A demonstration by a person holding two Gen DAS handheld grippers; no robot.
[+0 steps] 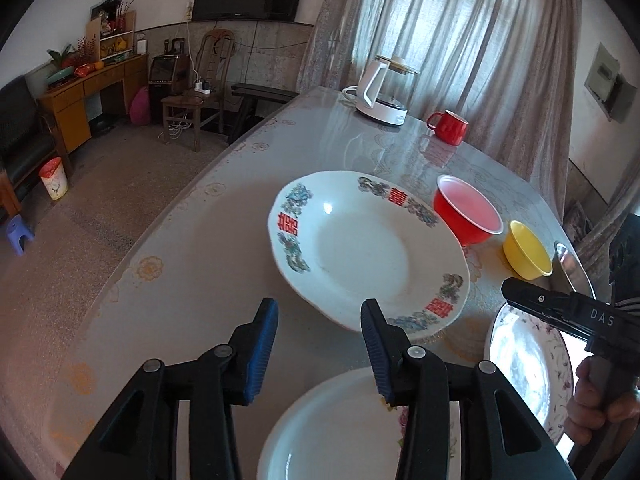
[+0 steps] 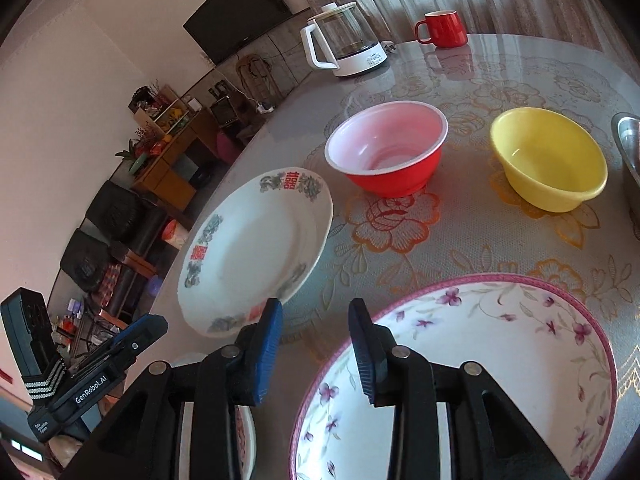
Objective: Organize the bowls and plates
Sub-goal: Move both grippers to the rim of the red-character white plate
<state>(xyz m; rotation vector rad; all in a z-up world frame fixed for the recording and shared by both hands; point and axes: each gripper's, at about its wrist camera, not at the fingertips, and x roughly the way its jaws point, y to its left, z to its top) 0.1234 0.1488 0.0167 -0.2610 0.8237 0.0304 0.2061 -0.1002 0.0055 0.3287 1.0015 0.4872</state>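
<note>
Early stage of sorting; nothing is stacked yet, as I judge it. My left gripper (image 1: 319, 344) hangs with its jaws wide apart and empty, just short of the near rim of the double-happiness plate (image 1: 360, 248), which serves here as the landmark. My right gripper (image 2: 315, 344) is likewise wide and empty, over the near rim of the flowered bowl (image 2: 500, 360), which lies just to the right of the landmark. A plain white plate (image 1: 328, 432) lies nearer to me than the landmark, partly under my left fingers. Beyond the landmark to its right stand the red bowl (image 2: 386, 148) and, further right, the yellow bowl (image 2: 550, 158), apart from each other; a metal dish (image 2: 628, 136) shows only at the frame edge. The kettle (image 1: 384, 92) and red mug (image 1: 448, 126) stand well beyond. The next move, I judge, calls for closing one jaw pair over a rim. The landmark's left rim lies near the table edge (image 1: 168, 220); open tabletop remains between it and the kettle.
</note>
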